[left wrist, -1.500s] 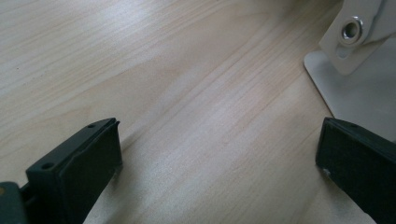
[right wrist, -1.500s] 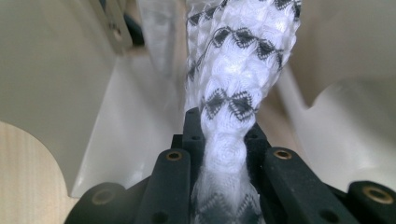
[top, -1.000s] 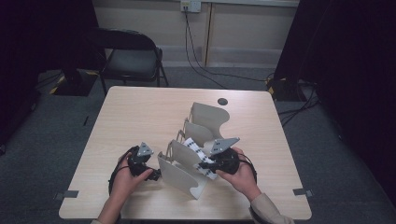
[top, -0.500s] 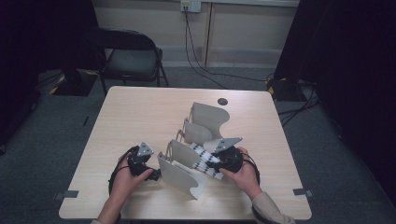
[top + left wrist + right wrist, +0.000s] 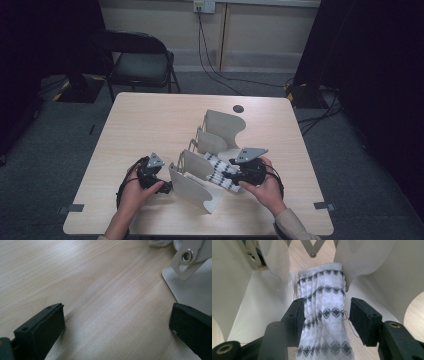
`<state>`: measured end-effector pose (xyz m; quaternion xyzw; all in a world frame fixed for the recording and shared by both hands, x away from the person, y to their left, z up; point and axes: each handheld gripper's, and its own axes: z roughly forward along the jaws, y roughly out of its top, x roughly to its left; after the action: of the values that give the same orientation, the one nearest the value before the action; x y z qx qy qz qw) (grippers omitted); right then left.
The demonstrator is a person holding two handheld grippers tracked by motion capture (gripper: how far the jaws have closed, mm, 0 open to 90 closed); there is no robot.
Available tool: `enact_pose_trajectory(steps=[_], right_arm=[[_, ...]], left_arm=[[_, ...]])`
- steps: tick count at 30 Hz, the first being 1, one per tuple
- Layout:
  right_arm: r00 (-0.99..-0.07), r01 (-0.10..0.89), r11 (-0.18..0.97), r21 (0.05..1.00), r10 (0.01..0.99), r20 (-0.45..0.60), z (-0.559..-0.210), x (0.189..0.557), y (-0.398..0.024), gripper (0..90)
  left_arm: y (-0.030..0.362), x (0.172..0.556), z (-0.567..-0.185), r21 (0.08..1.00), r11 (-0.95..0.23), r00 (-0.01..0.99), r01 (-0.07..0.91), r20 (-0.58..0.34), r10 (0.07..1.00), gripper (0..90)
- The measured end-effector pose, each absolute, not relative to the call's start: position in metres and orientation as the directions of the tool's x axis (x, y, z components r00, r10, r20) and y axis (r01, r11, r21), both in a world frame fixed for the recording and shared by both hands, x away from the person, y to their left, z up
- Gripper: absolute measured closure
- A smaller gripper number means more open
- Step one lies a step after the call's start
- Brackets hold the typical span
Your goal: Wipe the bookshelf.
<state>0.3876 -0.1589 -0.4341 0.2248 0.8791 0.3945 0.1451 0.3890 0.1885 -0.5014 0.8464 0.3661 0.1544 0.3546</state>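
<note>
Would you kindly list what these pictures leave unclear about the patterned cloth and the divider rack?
- Cloth, right gripper view: its near end is cut off by the bottom edge.
- Cloth, high view: the rack panels hide its far end.
- Rack, left gripper view: cut off by the right edge.
- Dark round spot on the table, high view: too small to identify.

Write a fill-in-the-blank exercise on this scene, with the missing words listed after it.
1. The white cloth bears rows of black ____ shapes.
2. The cloth lies between two panels of the folding ____, by the right tool.
3. The jaws of the left tool stand wide apart over the bare wooden ____.
4. The right tool's jaws have just been ____, and the cloth is between them, clear of the right-hand pad.

Missing words: diamond; rack; table; opening
</note>
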Motion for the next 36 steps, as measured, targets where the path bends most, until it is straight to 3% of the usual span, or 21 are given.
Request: enact_pose_trajectory(steps=[5,11,20,22,28,36], right_arm=[[-0.878,0.275,0.632,0.724,0.472,-0.078,-0.438,0.385,-0.153,49.1],[-0.877,0.311,0.665,0.679,0.477,-0.066,-0.462,0.394,-0.140,38.7],[-0.869,0.321,0.681,0.658,0.487,-0.080,-0.482,0.400,-0.131,39.1],[-0.865,0.327,0.678,0.658,0.495,-0.080,-0.482,0.400,-0.132,44.7],[-0.863,0.316,0.691,0.650,0.494,-0.105,-0.480,0.401,-0.136,75.6],[-0.874,0.305,0.689,0.658,0.476,-0.094,-0.469,0.400,-0.141,80.6]], left_arm=[[0.188,0.389,-0.502,0.716,-0.472,0.682,0.514,-0.007,0.731,0.0],[0.188,0.389,-0.502,0.716,-0.472,0.682,0.514,-0.008,0.731,0.0],[0.188,0.389,-0.502,0.715,-0.475,0.685,0.513,-0.008,0.729,0.0],[0.188,0.389,-0.502,0.715,-0.475,0.685,0.513,-0.006,0.729,0.0],[0.188,0.389,-0.502,0.715,-0.476,0.685,0.513,-0.006,0.729,0.0],[0.188,0.389,-0.502,0.715,-0.476,0.685,0.513,-0.006,0.728,0.0]])
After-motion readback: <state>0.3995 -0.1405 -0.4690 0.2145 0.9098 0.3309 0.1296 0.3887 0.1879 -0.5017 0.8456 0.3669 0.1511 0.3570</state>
